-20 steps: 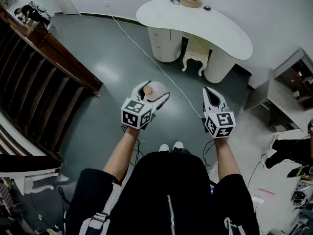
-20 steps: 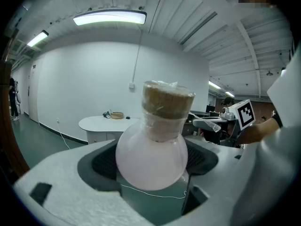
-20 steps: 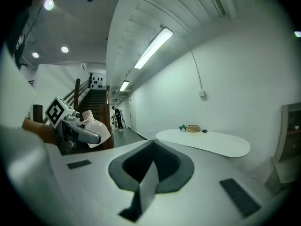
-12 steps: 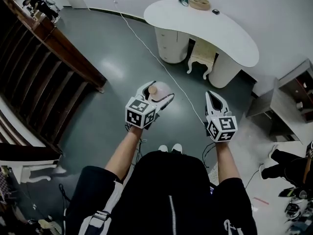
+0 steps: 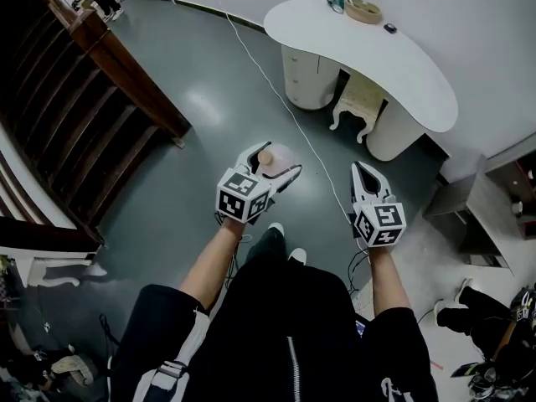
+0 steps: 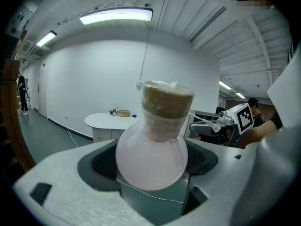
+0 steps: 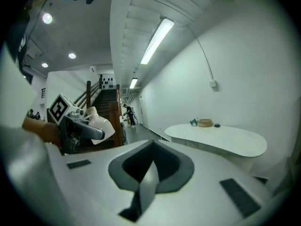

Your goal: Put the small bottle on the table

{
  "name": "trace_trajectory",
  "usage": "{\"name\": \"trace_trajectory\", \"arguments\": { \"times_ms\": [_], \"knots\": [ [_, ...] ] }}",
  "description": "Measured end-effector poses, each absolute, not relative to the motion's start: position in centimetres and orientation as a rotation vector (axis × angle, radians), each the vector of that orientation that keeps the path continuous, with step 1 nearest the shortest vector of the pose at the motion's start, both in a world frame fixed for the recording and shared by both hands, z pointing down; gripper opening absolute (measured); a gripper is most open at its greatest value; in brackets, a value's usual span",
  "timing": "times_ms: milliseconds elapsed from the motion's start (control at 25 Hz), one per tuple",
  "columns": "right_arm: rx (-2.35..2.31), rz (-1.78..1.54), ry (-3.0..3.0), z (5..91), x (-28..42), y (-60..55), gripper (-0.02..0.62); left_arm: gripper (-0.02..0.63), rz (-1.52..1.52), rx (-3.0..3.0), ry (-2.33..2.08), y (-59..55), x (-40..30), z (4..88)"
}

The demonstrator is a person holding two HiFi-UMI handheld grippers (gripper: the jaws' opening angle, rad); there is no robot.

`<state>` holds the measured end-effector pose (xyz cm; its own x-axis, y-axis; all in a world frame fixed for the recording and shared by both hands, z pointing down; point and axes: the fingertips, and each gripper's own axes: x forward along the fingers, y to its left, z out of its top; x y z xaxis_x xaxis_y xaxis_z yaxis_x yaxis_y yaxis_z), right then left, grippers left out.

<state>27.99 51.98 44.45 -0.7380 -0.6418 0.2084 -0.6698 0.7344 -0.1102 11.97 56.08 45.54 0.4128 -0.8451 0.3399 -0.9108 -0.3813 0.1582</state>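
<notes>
Small bottle (image 6: 150,159) sits between the jaws of the left hand-held gripper (image 5: 276,162), carried upright over the dark floor (image 5: 193,132). The jaws stand wide and press on its round, milky belly from both sides. The right hand-held gripper (image 5: 360,170) is closed with nothing in it. The white counter (image 5: 377,57) where the bottle belongs is well away across the room.

My worry is the grip. The pads meet a curved, smooth body, so a jolt or a tilt on the way could let the bottle squirm out and fall to the hard floor. A white cable (image 5: 276,82) runs across the floor between the person and the counter, and I'd say a foot could catch on it. At the counter, that round body may also roll if it is let go carelessly; I cannot see whether its base is flat.

Only the left gripper view shows the film-wrapped cork (image 6: 167,100) and the pads against the belly. Only the head view shows the cable and the gap to the counter. The right gripper view alone shows its jaws together.
</notes>
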Motion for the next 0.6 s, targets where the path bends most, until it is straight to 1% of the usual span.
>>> {"name": "trace_trajectory", "arguments": {
  "times_ms": [320, 600],
  "knots": [
    [1.032, 0.272, -2.780, 45.1, 25.2, 47.2, 0.002, 0.402, 0.269, 2.338, -1.532, 51.4, 9.4, 46.2],
    [1.060, 0.290, -2.749, 45.7, 21.1, 39.5, 0.002, 0.400, 0.273, 2.359, -1.480, 43.1, 5.7, 46.9]
  ]
}}
